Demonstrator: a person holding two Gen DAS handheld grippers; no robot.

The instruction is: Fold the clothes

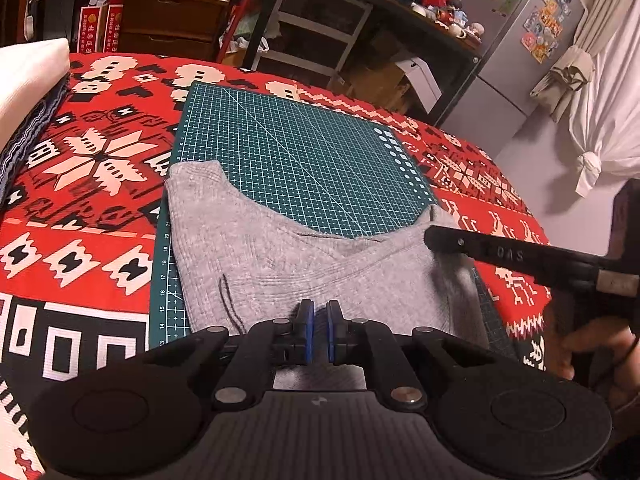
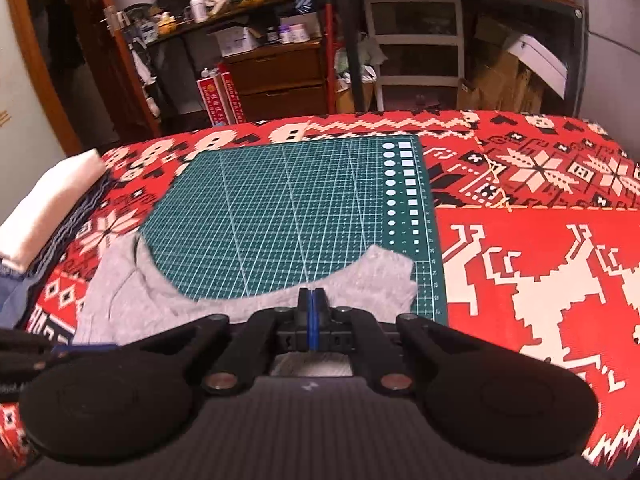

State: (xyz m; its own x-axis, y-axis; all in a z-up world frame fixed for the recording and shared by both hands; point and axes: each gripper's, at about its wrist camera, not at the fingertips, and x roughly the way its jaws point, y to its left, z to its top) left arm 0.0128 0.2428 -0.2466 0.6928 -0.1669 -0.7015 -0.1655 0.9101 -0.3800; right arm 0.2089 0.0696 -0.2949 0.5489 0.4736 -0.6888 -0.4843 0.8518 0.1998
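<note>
Grey knit garment [image 1: 280, 248] lies flat on the green cutting mat [image 1: 304, 152], over the mat's near part and spilling a little past its left edge onto the red patterned cloth [image 1: 80, 184] that covers the surface. Its long axis runs left to right across the mat; the curved, scooped edge faces away, toward the far shelves, with a raised corner at each end. Left hand-held gripper [image 1: 320, 320] sits low over the garment's near edge, around the middle, blue pads [image 1: 307, 320] a narrow gap apart with nothing between them, so nearly closed and empty. In the left wrist view the right hand-held gripper [image 1: 430, 236] reaches in from the right, its tip at the garment's right-hand corner; a hand [image 1: 592, 352] shows behind it. From its own camera, the right one's pads are pressed together; whether fabric is pinched there I cannot tell. Folded white and blue textiles [image 2: 52, 208] are stacked at the far left.
</note>
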